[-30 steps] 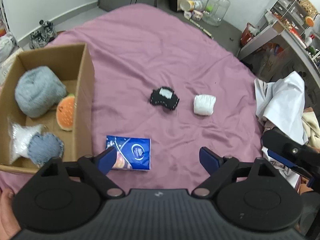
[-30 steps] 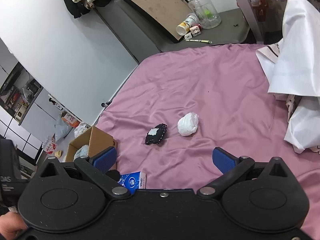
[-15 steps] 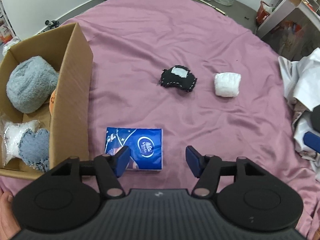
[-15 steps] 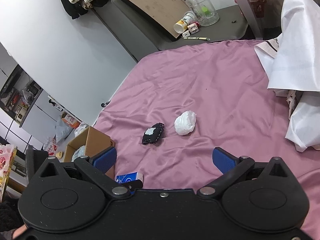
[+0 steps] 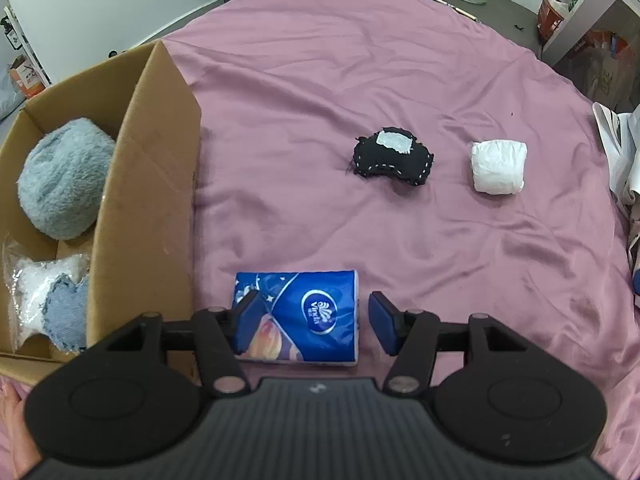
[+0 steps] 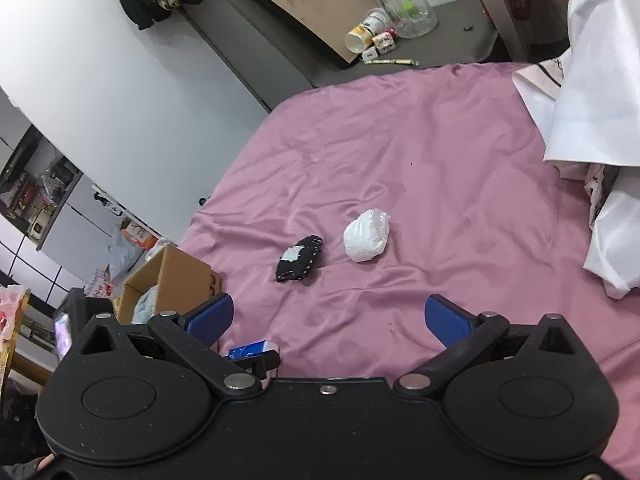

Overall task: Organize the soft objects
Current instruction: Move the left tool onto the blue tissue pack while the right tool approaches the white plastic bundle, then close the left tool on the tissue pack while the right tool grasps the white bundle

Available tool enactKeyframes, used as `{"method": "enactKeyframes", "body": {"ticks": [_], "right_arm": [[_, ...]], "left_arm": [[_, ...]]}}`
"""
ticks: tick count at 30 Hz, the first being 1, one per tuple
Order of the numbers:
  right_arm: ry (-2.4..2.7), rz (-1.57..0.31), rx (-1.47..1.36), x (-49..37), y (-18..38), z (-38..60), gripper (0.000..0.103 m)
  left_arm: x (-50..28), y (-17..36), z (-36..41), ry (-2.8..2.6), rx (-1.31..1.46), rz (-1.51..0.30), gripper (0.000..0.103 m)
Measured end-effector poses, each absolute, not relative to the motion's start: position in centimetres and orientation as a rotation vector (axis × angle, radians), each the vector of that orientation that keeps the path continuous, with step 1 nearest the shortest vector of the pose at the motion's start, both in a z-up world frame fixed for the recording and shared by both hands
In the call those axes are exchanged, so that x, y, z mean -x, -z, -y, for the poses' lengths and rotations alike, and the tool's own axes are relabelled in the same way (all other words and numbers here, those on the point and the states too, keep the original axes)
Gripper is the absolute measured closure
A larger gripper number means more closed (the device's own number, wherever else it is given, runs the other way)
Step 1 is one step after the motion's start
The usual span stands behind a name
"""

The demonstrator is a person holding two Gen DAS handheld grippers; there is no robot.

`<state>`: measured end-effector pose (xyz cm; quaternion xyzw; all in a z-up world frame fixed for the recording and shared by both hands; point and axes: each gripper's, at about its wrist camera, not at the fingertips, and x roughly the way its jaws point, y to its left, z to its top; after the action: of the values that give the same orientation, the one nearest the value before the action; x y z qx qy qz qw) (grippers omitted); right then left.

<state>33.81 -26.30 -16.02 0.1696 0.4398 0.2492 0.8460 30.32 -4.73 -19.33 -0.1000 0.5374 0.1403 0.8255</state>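
A: Left wrist view?
B: Left tool [image 5: 312, 322] open, straddling the tissue pack [image 5: 298, 316] at the bed's [image 5: 400, 80] near edge beside the box [image 5: 140, 184], positioned to clamp it.
A: Right wrist view?
B: Right tool [image 6: 328, 320] open, empty, above the bed, presumably on standby.

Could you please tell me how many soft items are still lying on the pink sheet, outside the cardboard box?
3: the blue tissue pack between the left gripper fingers beside the cardboard box, the black stitched pouch mid-sheet, and the white bundle to its right. Others may lie out of view.
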Motion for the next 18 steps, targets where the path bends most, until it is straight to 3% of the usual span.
{"method": "enactKeyframes", "body": {"ticks": [6, 10, 15, 18], "right_arm": [[-0.505, -0.906, -0.323, -34.5, 16.8, 25.3, 0.001], [-0.487, -0.881, -0.315, -35.0, 17.3, 24.8, 0.008], [-0.445, -0.838, -0.317, -36.0, 18.2, 24.4, 0.017], [-0.423, -0.836, -0.341, -36.5, 18.9, 24.4, 0.020]], "left_arm": [[-31.3, 19.7, 4.7, -0.274, 0.239, -1.180, 0.030], [-31.8, 20.1, 4.7, -0.253, 0.252, -1.196, 0.020], [-32.0, 20.3, 4.1, -0.264, 0.261, -1.182, 0.022], [-31.8, 20.1, 3.7, -0.281, 0.240, -1.173, 0.038]]}}
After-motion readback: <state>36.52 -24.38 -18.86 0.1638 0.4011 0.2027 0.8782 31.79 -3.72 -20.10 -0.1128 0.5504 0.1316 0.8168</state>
